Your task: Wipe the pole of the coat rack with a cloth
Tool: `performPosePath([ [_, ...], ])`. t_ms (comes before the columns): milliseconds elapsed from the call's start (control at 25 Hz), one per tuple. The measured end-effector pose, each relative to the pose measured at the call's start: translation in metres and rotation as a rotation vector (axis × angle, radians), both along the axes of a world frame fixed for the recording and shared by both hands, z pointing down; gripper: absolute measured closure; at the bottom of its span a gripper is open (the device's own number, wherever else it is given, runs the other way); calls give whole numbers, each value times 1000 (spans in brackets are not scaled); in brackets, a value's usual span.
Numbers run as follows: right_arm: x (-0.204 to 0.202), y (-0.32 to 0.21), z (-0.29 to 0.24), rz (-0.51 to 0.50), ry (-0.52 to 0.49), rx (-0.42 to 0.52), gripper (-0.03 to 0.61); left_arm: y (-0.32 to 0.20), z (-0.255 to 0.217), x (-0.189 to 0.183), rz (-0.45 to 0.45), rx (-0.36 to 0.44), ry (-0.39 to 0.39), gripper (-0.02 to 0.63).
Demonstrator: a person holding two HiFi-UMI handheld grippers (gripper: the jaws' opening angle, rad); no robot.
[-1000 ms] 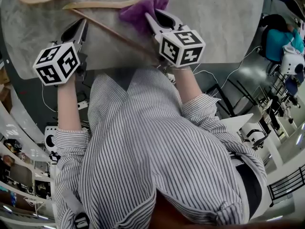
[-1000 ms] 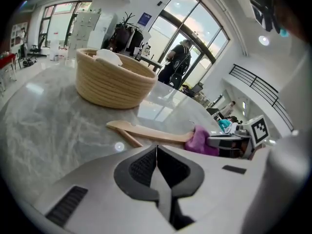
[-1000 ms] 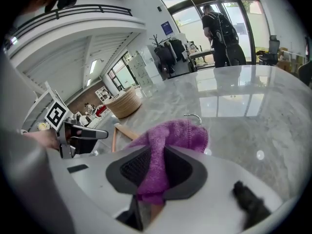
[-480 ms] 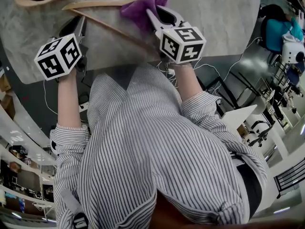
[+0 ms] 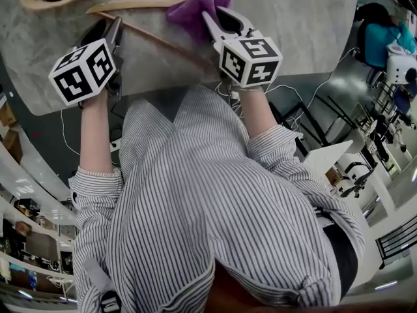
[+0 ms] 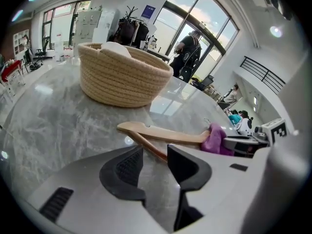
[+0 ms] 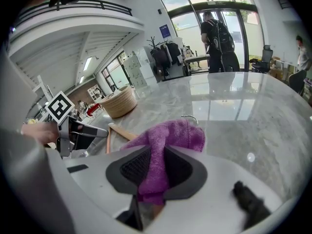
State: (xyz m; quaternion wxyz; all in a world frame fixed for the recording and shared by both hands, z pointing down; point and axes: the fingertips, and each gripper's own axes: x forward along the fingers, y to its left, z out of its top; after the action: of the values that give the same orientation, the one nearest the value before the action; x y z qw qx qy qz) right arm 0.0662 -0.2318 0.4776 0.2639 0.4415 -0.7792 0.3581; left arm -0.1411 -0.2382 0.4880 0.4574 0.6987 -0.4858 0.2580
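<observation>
The flat wooden coat hanger [image 5: 140, 5] lies on the grey marble table [image 5: 293, 31], at 12 o'clock from the person. Its thin pole [image 5: 163, 41] has its long axis running from 10 o'clock, by the left gripper [image 5: 112, 30], to 4 o'clock, under the right gripper [image 5: 218, 21]. The left gripper has just been opening and stands released; the pole's near end lies in the gap, pressed by neither pad. The right gripper is clenched on the purple terry cloth [image 5: 195, 8], bunched at the hanger's hook end. The wiping looks paused or ending, but how much of the pole is wiped cannot be told.

No readable text, label or number anywhere
</observation>
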Motion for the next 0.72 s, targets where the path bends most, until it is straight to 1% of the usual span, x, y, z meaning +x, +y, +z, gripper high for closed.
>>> performPosePath([
  [160, 0, 0, -1, -1, 4, 3, 491, 0, 0, 1, -23, 8, -39, 469],
  [320, 0, 0, -1, -10, 9, 7, 491, 1, 1, 2, -14, 13, -67, 469],
  [560, 0, 0, -2, -32, 37, 19, 489, 1, 1, 4, 16, 20, -86, 468],
  [720, -4, -2, -2, -59, 52, 24, 489, 1, 1, 4, 24, 28, -81, 468],
])
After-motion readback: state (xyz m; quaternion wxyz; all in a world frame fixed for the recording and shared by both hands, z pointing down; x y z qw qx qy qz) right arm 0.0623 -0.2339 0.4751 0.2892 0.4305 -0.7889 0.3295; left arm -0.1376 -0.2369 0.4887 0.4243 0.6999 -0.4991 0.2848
